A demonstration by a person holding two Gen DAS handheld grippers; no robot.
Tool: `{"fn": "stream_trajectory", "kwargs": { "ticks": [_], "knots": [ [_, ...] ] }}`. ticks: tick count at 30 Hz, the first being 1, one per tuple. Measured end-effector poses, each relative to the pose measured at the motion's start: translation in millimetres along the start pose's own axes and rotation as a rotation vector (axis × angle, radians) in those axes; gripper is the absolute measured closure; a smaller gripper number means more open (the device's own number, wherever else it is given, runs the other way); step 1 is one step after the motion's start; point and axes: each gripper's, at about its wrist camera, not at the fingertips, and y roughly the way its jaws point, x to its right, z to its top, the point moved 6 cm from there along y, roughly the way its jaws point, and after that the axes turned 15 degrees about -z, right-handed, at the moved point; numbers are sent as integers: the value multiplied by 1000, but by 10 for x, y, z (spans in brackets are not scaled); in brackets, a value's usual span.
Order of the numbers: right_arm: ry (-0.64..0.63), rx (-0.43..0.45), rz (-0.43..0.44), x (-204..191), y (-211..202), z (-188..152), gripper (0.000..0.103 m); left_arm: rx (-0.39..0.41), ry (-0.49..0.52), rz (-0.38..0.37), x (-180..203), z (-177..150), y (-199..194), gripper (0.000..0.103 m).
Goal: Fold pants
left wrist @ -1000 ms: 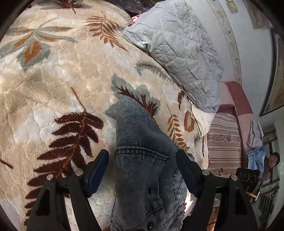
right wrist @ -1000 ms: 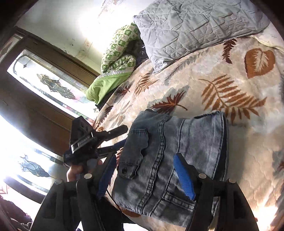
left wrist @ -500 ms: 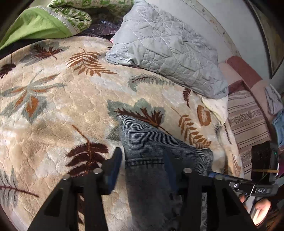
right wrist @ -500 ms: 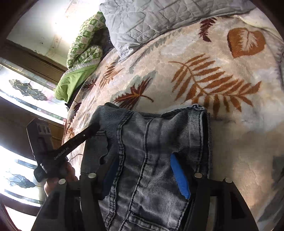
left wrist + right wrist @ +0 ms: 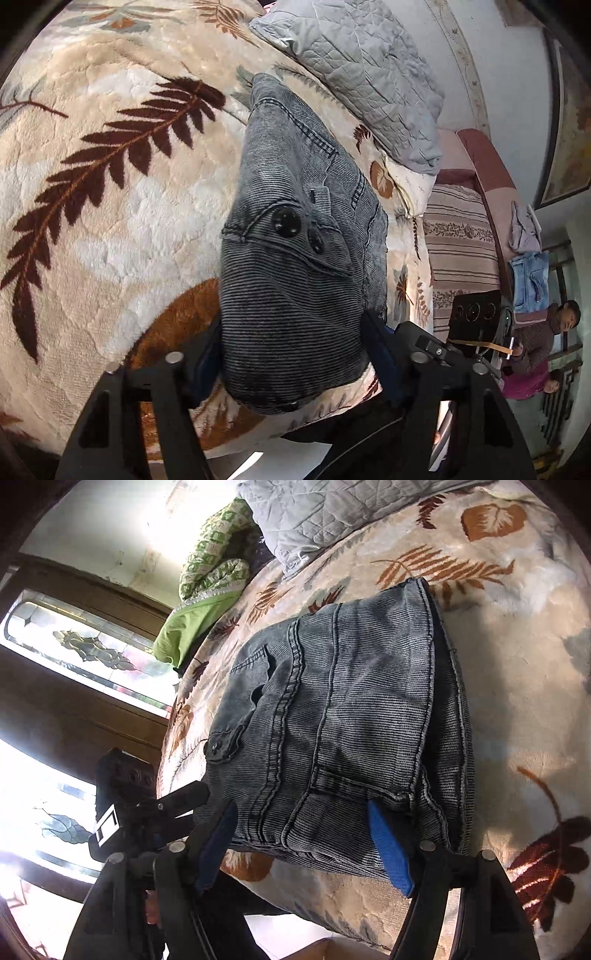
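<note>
On the bed's leaf-patterned blanket (image 5: 110,206) lies one pair of grey pants (image 5: 343,720), folded into a compact stack near the edge. Two grippers attend it: left gripper (image 5: 295,354) fingers straddle the bundle's near end; whether clamped, I cannot tell. Right gripper (image 5: 306,845) fingers spread wide. One grey pillow (image 5: 369,74) lies beyond.
</note>
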Motion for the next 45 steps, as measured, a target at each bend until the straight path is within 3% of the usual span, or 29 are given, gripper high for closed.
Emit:
{"fn": "stream_trajectory", "kwargs": {
  "ticks": [1, 3, 5, 7, 12, 14, 15, 16, 17, 19, 20, 23, 26, 30, 33, 36, 45],
  "knots": [
    [10, -4, 6, 16, 1, 9, 28, -5, 53, 53, 32, -1, 3, 65],
    [15, -2, 14, 28, 13, 2, 28, 8, 129, 123, 73, -58, 7, 71],
    [-4, 17, 18, 24, 21, -31, 28, 17, 248, 223, 139, -126, 71, 72],
    [-15, 37, 20, 29, 13, -71, 28, 23, 307, 267, 146, -132, 114, 72],
    [-22, 4, -46, -66, -130, -17, 28, 21, 311, 243, 192, -71, -2, 64],
    [-42, 70, -18, -179, -309, 71, 28, 49, 248, 189, 196, -56, -88, 48],
    [-51, 92, -3, -210, -363, 92, 28, 60, 213, 145, 186, -60, -116, 32],
    [-54, 92, -3, -205, -349, 92, 26, 55, 190, 96, 172, -77, -111, 26],
    [-51, 61, -22, -157, -245, 66, 25, 31, 184, 90, 132, -105, -59, 26],
    [-27, -42, -40, 4, 99, -49, 24, -18, 193, 191, 2, -166, 78, 30],
    [-23, 0, -18, 3, 25, -26, 25, -2, 214, 195, 63, -173, 39, 31],
    [9, 8, -5, -20, -224, 98, 25, 39, 224, 156, 303, -117, -112, 31],
    [17, 85, -43, 117, -462, 281, 25, 84, 266, 130, 453, 11, -259, 27],
    [134, 49, -61, 503, -389, 411, 25, 91, 195, 114, 335, 182, -273, 26],
    [183, 2, -1, 602, -250, 342, 25, 45, 125, 99, 120, 86, -172, 26],
    [166, -33, -19, 595, -106, 226, 24, 3, 123, 175, -66, -43, 11, 26],
    [91, 21, -110, 418, -258, 248, 24, 71, 299, 364, 247, -22, -42, 26]
  ]
}}
